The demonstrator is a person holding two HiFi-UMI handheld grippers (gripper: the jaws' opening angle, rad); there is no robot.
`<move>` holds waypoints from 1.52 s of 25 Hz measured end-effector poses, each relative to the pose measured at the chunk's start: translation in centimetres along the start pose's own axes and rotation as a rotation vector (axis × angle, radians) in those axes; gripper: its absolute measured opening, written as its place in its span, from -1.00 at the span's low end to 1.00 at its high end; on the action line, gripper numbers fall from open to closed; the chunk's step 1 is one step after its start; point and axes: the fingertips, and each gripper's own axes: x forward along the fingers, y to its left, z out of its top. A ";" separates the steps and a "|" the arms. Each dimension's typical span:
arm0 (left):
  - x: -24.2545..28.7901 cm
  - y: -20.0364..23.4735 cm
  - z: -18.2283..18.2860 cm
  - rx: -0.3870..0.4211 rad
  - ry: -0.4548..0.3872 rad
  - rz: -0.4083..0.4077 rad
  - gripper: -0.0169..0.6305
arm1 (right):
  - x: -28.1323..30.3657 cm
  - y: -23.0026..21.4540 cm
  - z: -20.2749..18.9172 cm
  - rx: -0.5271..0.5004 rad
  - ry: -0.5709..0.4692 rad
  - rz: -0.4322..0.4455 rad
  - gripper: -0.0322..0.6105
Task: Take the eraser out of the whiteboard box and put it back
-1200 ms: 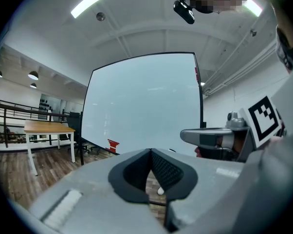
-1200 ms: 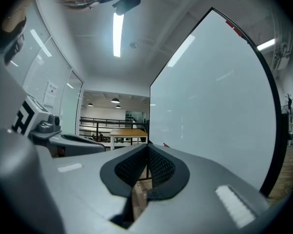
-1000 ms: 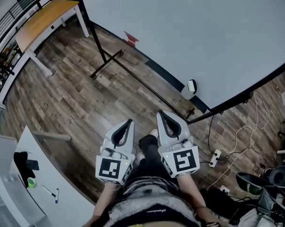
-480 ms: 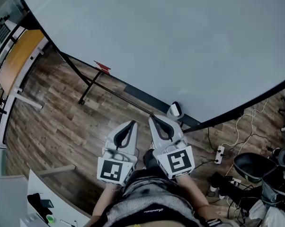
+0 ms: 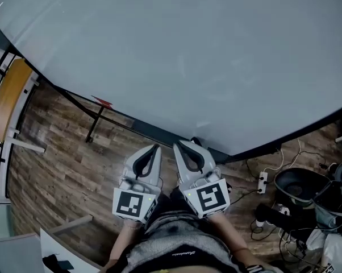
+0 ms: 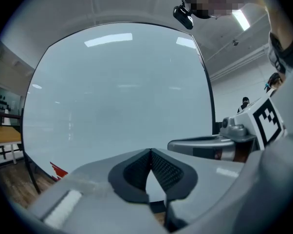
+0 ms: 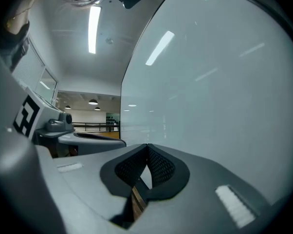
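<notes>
A big whiteboard (image 5: 182,56) fills the upper head view, its lower edge rail (image 5: 159,132) running just past my grippers. Both grippers are held side by side near that edge. My left gripper (image 5: 155,147) is shut with nothing between its jaws, as the left gripper view also shows (image 6: 150,150). Shut and empty too is the right gripper (image 5: 176,144), its tips meeting in its own view (image 7: 147,145). Only a dark sliver of the small holder (image 5: 196,141) on the board's edge shows behind the right gripper. No eraser is visible.
A red tag (image 5: 101,102) hangs at the board's lower edge, above the black stand leg (image 5: 94,124). A power strip (image 5: 262,182) with cables and a dark chair (image 5: 299,185) lie on the wood floor at right. A wooden table (image 5: 6,98) stands far left.
Both grippers have come closer to the whiteboard, which now fills more of the view. The small white holder on its edge has slid behind the right gripper. Both pairs of jaws stay shut.
</notes>
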 end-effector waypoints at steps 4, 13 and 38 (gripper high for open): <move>1.8 -1.3 0.1 0.007 0.003 -0.094 -0.94 | -1.0 -1.7 -0.2 0.022 -0.003 -0.095 -0.89; 6.1 -5.0 0.5 0.032 0.017 -0.368 -0.94 | -3.6 -6.5 -0.1 0.055 -0.025 -0.379 -0.90; 4.4 -0.7 0.3 0.004 0.028 -0.723 -0.94 | -3.6 -4.9 -1.1 0.133 -0.038 -0.784 -0.89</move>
